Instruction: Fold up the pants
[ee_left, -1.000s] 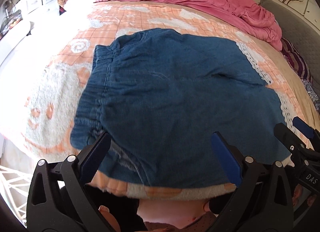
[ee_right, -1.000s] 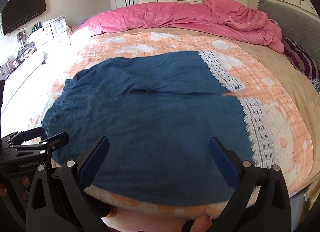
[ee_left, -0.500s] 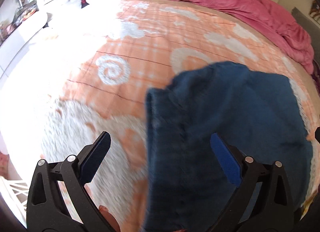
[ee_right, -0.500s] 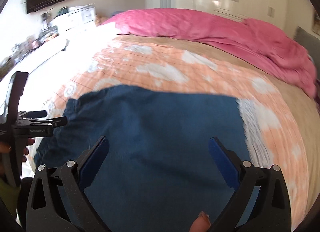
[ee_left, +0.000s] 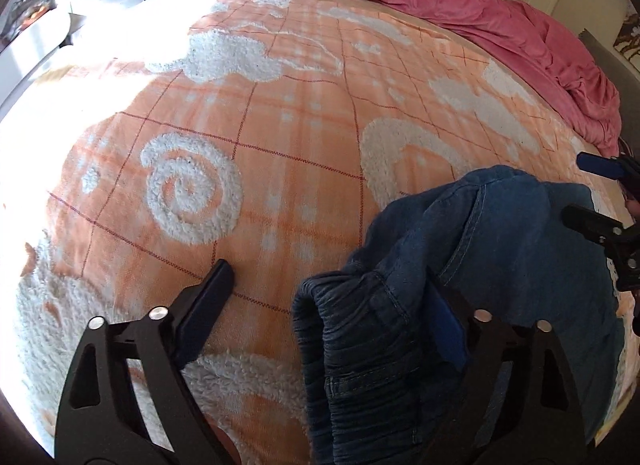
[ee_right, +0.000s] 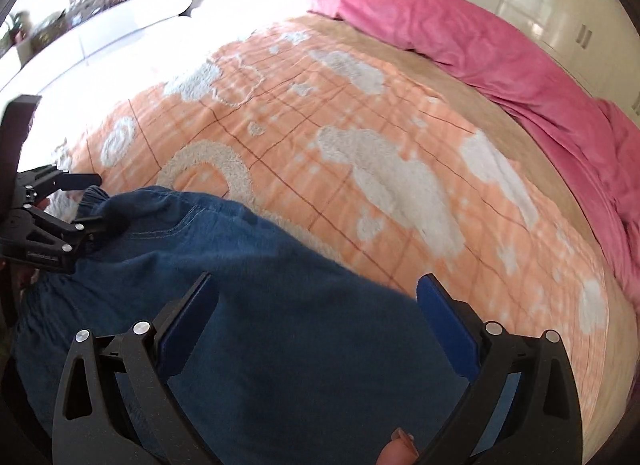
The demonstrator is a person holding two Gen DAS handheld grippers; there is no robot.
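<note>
Left gripper (ee_left: pixel 332 301) closing over pants (ee_left: pixel 460 265) waistband.

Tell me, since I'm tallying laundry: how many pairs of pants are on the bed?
1: the blue denim pants lie bunched on the orange blanket, near its front edge. More could hide under the pink duvet.

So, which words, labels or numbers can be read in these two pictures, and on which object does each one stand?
Small white lettering on the body of the left gripper, right wrist view: too small and blurred to read.
Denim pants: no readable label.
Orange blanket: only patterns, no text.
</note>
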